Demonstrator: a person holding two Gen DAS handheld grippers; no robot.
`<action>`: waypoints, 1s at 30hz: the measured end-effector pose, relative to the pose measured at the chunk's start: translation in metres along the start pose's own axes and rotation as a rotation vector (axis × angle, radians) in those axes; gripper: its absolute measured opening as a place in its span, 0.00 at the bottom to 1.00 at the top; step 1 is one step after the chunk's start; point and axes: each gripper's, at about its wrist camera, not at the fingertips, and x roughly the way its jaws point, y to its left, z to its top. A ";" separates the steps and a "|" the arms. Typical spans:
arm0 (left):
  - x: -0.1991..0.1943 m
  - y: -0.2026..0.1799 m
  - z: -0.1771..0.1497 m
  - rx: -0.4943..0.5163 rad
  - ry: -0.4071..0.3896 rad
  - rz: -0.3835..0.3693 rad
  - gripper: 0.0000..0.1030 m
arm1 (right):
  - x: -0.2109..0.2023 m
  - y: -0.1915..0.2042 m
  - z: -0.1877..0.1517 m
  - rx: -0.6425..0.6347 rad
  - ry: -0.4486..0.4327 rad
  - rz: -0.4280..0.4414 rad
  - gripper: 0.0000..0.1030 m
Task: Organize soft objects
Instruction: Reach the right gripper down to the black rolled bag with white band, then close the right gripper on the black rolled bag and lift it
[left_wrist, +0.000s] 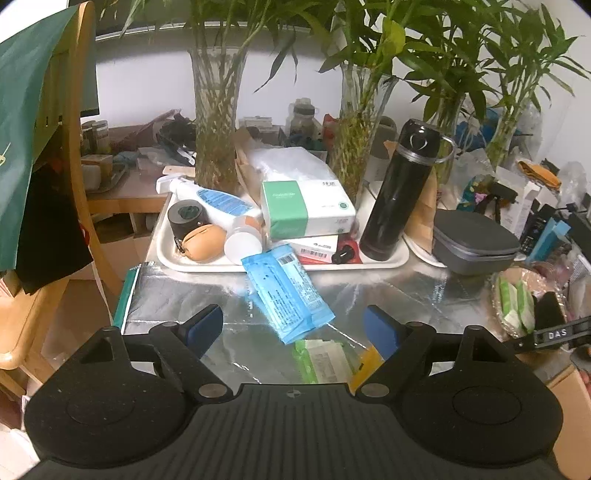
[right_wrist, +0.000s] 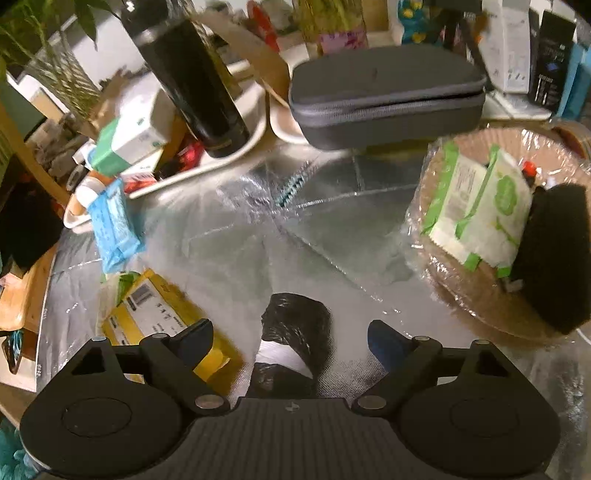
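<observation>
silver-foiled counter (right_wrist: 332, 236); right gripper (right_wrist: 291, 339) over black wrapped roll (right_wrist: 295, 325), jaws spread, not touching; left gripper (left_wrist: 293, 328) near blue wipes pack (left_wrist: 286, 291), jaws spread, empty.

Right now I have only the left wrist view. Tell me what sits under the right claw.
Observer: A black wrapped bundle lies on the foil between the right claw's open fingers, with both pads clear of it.
Operator: Describe it further.
Observer: A white band circles its middle.
Operator: Report what's beside it.
Observer: A yellow packet with a barcode label lies to its left in that view, partly hidden by one finger.
</observation>
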 end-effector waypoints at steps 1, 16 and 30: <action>0.001 0.000 0.001 0.002 0.004 0.001 0.81 | 0.004 0.000 0.001 0.007 0.013 0.007 0.87; 0.017 0.004 0.005 0.011 0.055 -0.010 0.81 | 0.048 0.006 0.003 -0.016 0.162 -0.047 0.55; 0.021 0.010 0.007 -0.004 0.070 0.015 0.81 | 0.046 0.016 -0.003 -0.102 0.126 -0.081 0.44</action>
